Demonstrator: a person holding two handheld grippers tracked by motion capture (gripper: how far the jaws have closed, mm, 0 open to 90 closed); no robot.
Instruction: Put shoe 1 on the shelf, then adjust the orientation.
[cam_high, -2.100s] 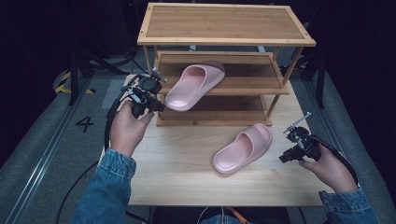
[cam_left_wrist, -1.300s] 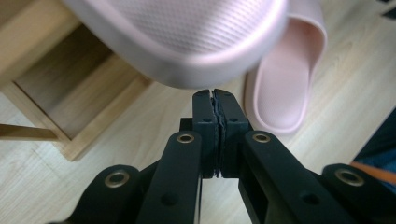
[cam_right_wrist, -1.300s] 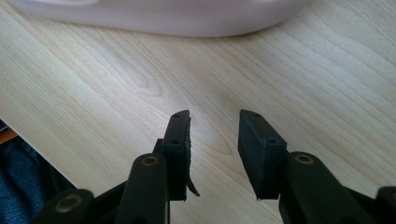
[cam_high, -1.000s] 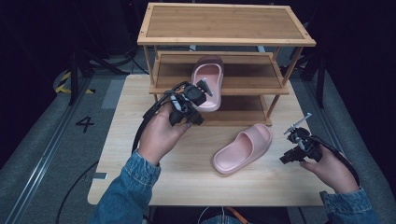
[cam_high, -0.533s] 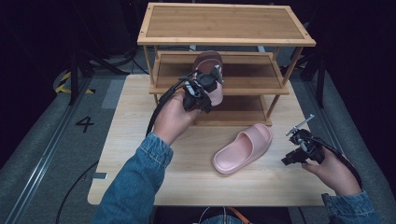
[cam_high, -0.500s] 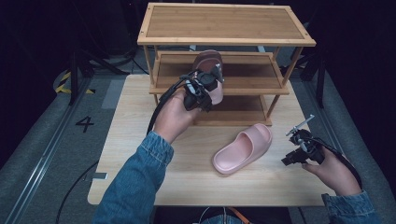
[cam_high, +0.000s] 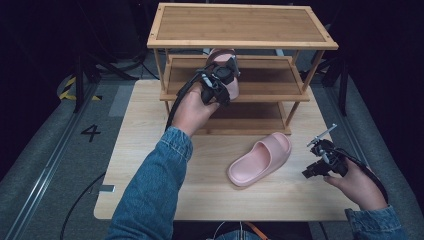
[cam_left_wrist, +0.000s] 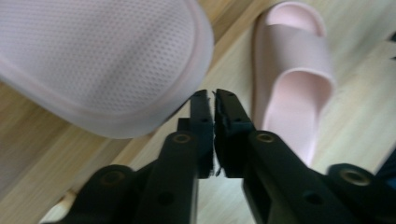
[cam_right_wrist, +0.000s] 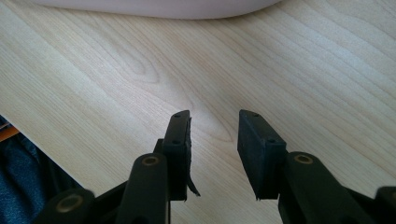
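The left gripper (cam_left_wrist: 214, 100) has its jaws nearly together with nothing between them; they have just been opening, freeing the pink slipper on the shelf (cam_high: 226, 75), which lies on the rack's middle shelf (cam_high: 265, 82). The right gripper (cam_right_wrist: 214, 130) has its jaws released over bare bench (cam_high: 150, 150) near the right edge. The second pink slipper (cam_high: 260, 159) lies mid-bench, before the rack.

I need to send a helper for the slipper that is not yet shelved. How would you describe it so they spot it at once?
Start at the wooden shoe rack at the back of the light wooden table. In front of the rack, on the bare tabletop toward the right tool, lies a pink slipper. Unlike its twin on the rack's middle shelf at the left tool, it lies on the table, strap up.
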